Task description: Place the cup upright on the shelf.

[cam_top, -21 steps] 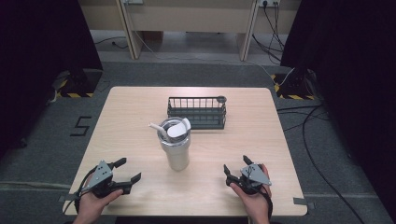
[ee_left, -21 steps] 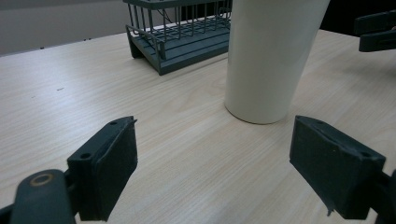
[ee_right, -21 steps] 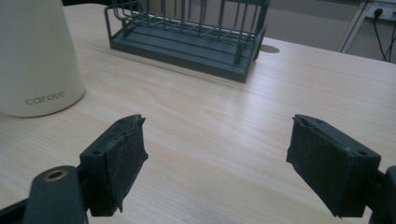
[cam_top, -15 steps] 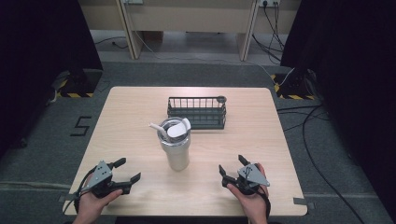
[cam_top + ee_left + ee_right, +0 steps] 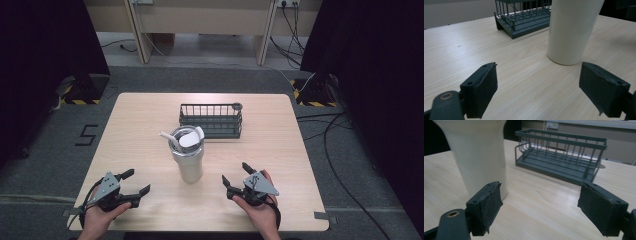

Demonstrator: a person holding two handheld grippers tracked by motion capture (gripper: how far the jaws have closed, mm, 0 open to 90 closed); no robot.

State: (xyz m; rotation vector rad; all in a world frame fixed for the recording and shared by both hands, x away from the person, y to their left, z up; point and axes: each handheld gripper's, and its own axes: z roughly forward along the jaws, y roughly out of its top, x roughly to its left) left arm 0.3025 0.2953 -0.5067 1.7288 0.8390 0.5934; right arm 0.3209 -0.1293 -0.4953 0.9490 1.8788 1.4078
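Both grippers rest low on the near table (image 5: 150,120), the left gripper (image 5: 131,189) and right gripper (image 5: 239,176) each spread wide, empty, flanking the cream tumbler (image 5: 189,165), seemingly poised to approach it; a dark wire rack (image 5: 211,120) stands behind.

left gripper (image 5: 134,183): black frame, grey three-cornered plate on top, black cable trailing
right gripper (image 5: 237,175): black, grey three-cornered plate, black strap at the wrist
jaws: flat black blocks, screw holes, dark worn pads (image 5: 491,205)
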